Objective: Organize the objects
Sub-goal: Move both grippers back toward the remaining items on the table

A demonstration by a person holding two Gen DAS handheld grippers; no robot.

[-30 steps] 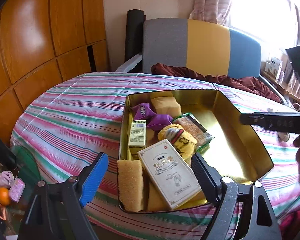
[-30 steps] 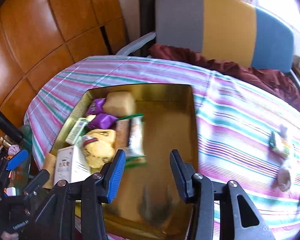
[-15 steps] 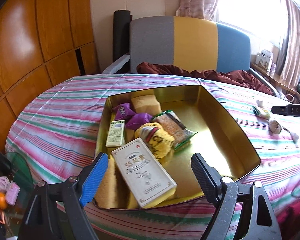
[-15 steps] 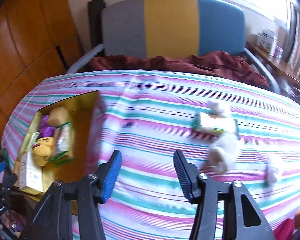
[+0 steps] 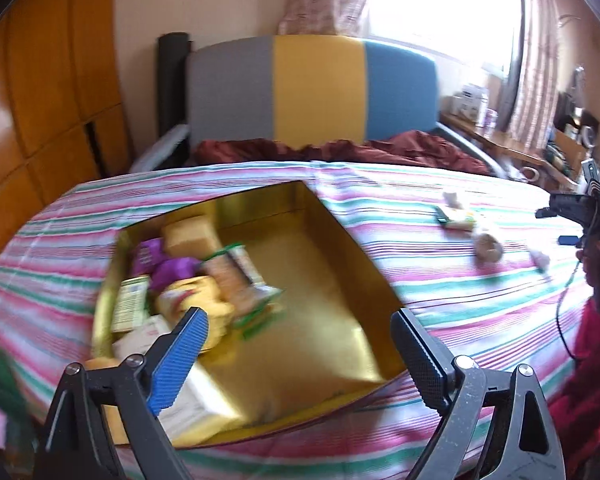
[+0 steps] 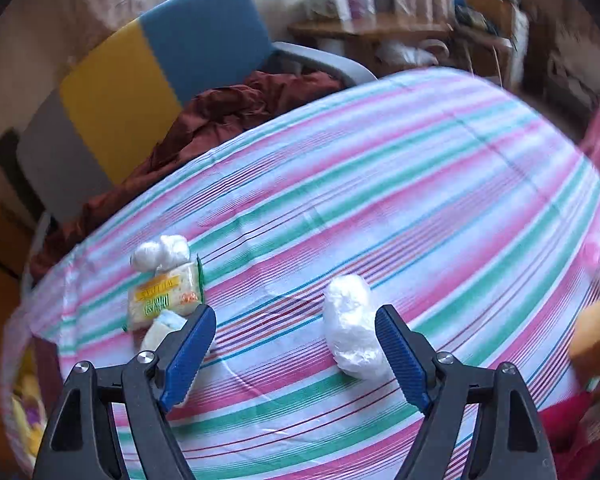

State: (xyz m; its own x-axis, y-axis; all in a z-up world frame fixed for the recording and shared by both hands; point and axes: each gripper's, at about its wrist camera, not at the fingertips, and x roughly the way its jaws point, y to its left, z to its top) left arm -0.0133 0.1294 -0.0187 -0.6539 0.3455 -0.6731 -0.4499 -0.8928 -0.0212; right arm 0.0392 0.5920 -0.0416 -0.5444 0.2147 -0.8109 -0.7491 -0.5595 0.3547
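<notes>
1. right claw (image 6: 296,332) is opening wide with nothing gripped yet, hovering over a white wrapped bundle (image 6: 352,326) on the striped surface (image 6: 420,184), probably lining up a grab
2. left claw (image 5: 300,344) is also opening, empty, sitting over the gold tin (image 5: 332,280) where stuff's getting collected
3. I'm counting three white bundles plus one yellow packet (image 6: 166,292) at 10 o'clock of the right claw
</notes>
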